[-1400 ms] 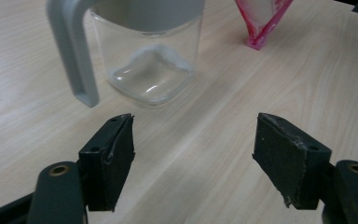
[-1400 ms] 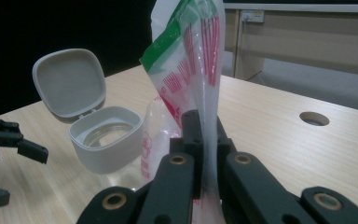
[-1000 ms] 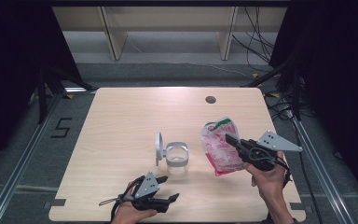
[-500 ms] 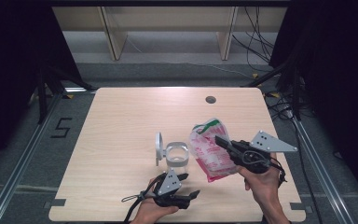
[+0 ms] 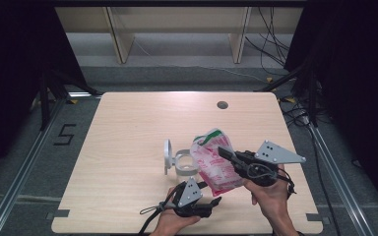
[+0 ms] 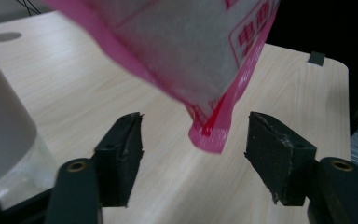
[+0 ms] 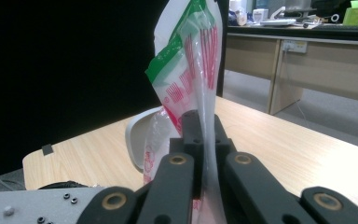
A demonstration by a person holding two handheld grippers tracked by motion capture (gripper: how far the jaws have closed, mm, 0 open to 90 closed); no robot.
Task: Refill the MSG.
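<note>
Since earlier frame, left gripper [image 5: 215, 201] slides right along near desk [image 5: 128, 128] edge, now under pink bag [image 5: 215, 164]. Jaws have just been closing, still apart; bag's lower corner [image 6: 212, 135] hangs between them, untouched. Right gripper [image 5: 225, 152] clamped tight on bag's film [image 7: 205, 116], holding it above desk. Clear jar [image 5: 185, 162] just left of bag, lid standing open.
</note>
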